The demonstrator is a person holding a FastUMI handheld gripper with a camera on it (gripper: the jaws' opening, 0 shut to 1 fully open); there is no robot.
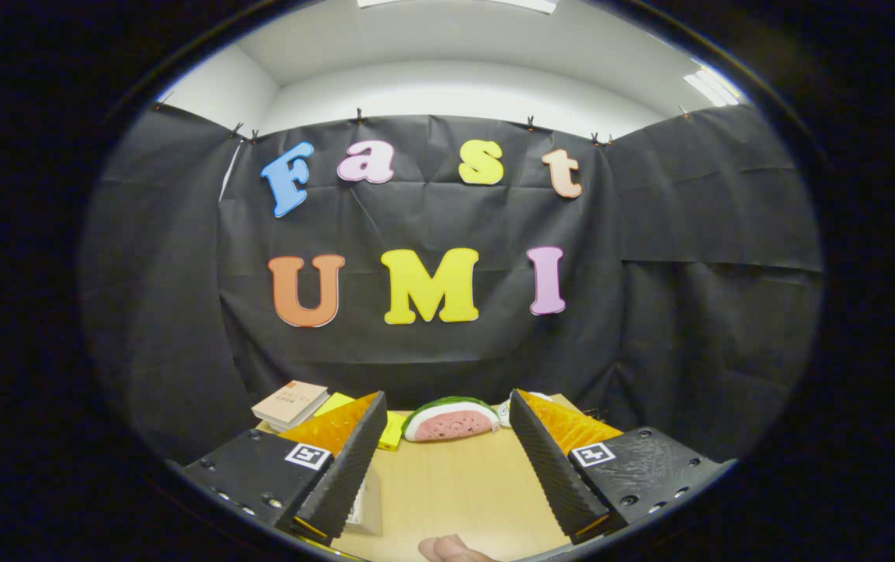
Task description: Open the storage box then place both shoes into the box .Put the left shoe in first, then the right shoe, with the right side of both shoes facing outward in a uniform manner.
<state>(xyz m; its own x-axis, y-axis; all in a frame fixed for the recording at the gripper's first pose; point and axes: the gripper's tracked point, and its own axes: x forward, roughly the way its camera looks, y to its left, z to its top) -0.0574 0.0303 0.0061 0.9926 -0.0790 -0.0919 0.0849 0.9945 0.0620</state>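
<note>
Between the two fingers it's just bare wooden table [455,484], so the gripper [447,410] is spread wide with nothing pinched. Fingers are black with ribbed inner faces and orange sides, and each has a little square marker on its base.

Just beyond the fingertips, at the far edge of the table, sits a watermelon-slice shoe [451,421]: green rind on top, pink face with dark seeds turned toward the camera. Its long axis runs crosswise to the fingers, parallel to the table's far edge. Can't really tell which end is the toe. A bit of something white [503,414] pokes out beside it, right by the right finger, too hidden to identify.

Off past the left finger there's a tan book [291,403] lying on a yellow sheet or pad [394,431]. Under the left finger, a corner of a pale box-like thing [365,506] shows, mostly covered.

A fingertip [451,549] peeks in at the near table edge. Black cloth walls all round, white ceiling with light panels above.
</note>
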